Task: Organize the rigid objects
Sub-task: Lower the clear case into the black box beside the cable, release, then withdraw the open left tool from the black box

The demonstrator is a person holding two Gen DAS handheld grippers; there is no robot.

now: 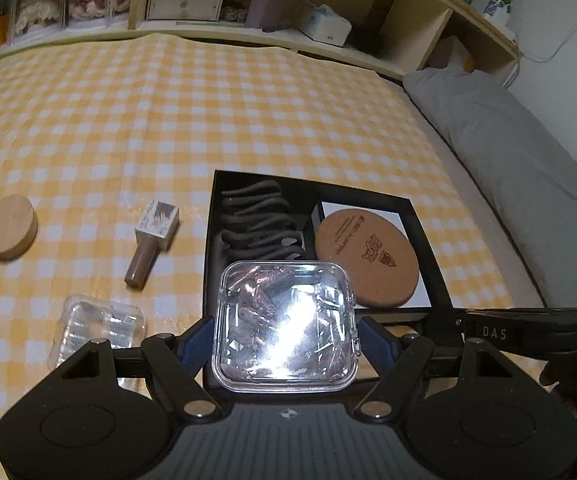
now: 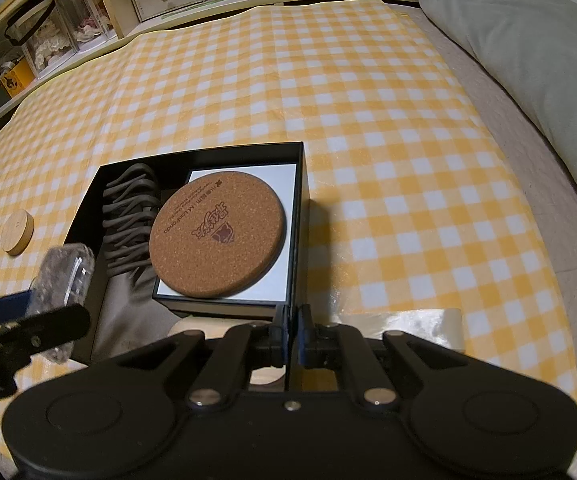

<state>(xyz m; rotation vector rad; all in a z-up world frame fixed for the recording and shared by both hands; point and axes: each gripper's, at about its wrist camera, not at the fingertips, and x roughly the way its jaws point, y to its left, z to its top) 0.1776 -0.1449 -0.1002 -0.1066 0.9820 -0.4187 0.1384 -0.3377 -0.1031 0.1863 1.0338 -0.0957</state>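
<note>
My left gripper (image 1: 284, 340) is shut on a clear plastic case (image 1: 284, 324) of small metal bits and holds it over the near left part of a black box (image 1: 428, 248). The box holds dark grey clips (image 1: 260, 216) and a round cork coaster (image 1: 366, 256) on a white insert. My right gripper (image 2: 293, 334) is shut on the box's near right wall (image 2: 298, 216). In the right wrist view the case (image 2: 66, 272) shows at the left, above the box's left edge. The coaster (image 2: 216, 236) fills the right side of the box.
On the yellow checked cloth (image 1: 168, 112) left of the box lie a wooden disc (image 1: 8, 226), a small brown bottle (image 1: 150, 242) and a second clear case (image 1: 96, 330). A grey pillow (image 1: 508, 148) lies at the right. Shelves (image 1: 248, 4) stand behind.
</note>
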